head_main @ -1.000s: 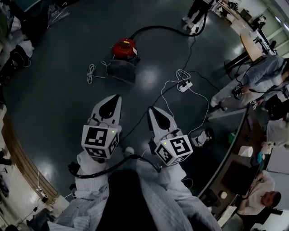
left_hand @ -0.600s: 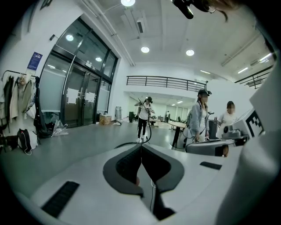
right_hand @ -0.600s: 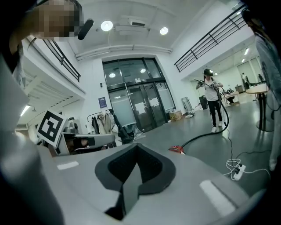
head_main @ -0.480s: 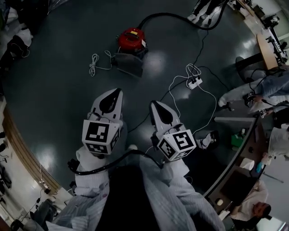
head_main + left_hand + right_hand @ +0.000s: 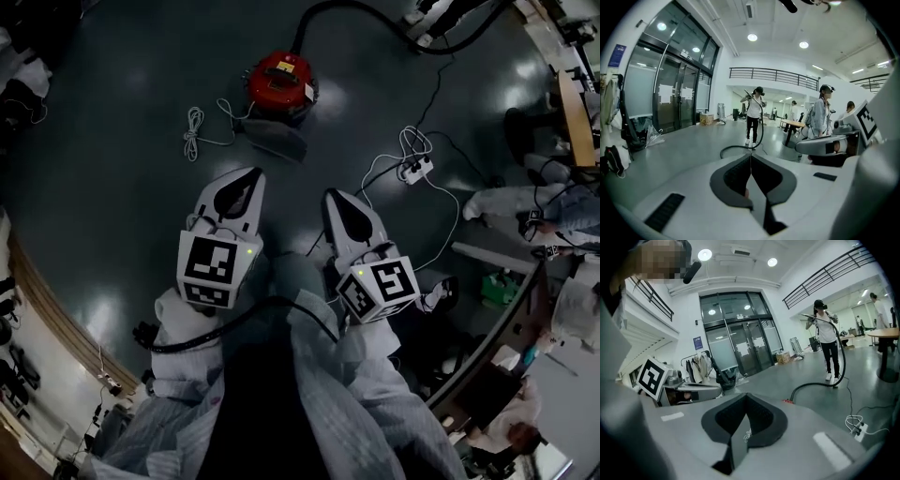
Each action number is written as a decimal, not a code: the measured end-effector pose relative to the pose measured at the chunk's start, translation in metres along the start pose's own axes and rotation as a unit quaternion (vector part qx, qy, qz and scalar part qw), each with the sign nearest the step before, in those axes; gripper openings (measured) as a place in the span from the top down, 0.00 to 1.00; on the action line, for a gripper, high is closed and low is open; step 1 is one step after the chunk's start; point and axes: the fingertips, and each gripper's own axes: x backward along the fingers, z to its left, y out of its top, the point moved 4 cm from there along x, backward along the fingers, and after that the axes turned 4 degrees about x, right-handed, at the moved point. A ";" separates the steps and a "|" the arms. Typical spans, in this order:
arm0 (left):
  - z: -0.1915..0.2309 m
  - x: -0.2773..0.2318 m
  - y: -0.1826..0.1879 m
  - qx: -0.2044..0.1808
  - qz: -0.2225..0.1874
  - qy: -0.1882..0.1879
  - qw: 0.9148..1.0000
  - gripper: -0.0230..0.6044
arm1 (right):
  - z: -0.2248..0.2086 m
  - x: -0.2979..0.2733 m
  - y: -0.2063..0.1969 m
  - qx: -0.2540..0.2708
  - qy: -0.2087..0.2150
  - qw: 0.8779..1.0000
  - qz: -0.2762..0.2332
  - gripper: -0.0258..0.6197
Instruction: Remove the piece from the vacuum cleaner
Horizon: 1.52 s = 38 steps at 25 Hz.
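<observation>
The red vacuum cleaner (image 5: 281, 80) stands on the dark floor ahead, with its black hose (image 5: 375, 14) running off to the top right. A grey flat piece (image 5: 277, 139) lies against its near side. My left gripper (image 5: 251, 176) and right gripper (image 5: 333, 197) hang side by side short of it, both shut and holding nothing. In the left gripper view the left gripper (image 5: 750, 157) shows its jaws pressed together. The right gripper (image 5: 746, 395) looks the same in the right gripper view, where a sliver of the red vacuum cleaner (image 5: 788, 401) and its hose (image 5: 811, 386) show beyond the jaws.
A coiled white cable (image 5: 194, 131) lies left of the vacuum, and a power strip (image 5: 417, 171) with white leads lies to its right. A person (image 5: 828, 345) stands far off holding the hose's wand. Desks and seated people (image 5: 553, 206) line the right side.
The head view has shifted forward and a trouser leg now shows between the grippers. The vacuum sits slightly higher and further right in view. Both grippers stay shut.
</observation>
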 end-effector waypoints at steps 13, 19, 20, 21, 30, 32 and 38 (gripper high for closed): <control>0.103 -0.244 -0.019 -0.003 0.102 0.004 0.995 0.95 | -0.189 -0.200 -0.021 -0.040 0.033 0.993 0.103 0.96; 0.125 -0.337 -0.074 -0.077 0.159 -0.030 0.984 0.95 | -0.248 -0.294 -0.083 -0.050 0.070 0.978 0.192 0.96; 0.130 -0.352 -0.093 -0.098 0.178 -0.032 0.979 0.95 | -0.258 -0.310 -0.099 -0.057 0.072 0.974 0.206 0.96; 0.136 -0.367 -0.113 -0.119 0.194 -0.037 0.973 0.95 | -0.267 -0.327 -0.118 -0.065 0.073 0.971 0.218 0.96; 0.171 -0.447 -0.272 -0.202 0.274 -0.084 0.937 0.79 | -0.333 -0.438 -0.286 -0.198 0.069 0.926 0.314 0.96; 0.179 -0.462 -0.297 -0.236 0.285 -0.086 0.925 0.75 | -0.341 -0.457 -0.307 -0.219 0.080 0.915 0.328 0.93; 0.184 -0.476 -0.360 -0.334 0.331 -0.126 0.873 0.71 | -0.342 -0.491 -0.336 -0.271 0.109 0.883 0.368 0.80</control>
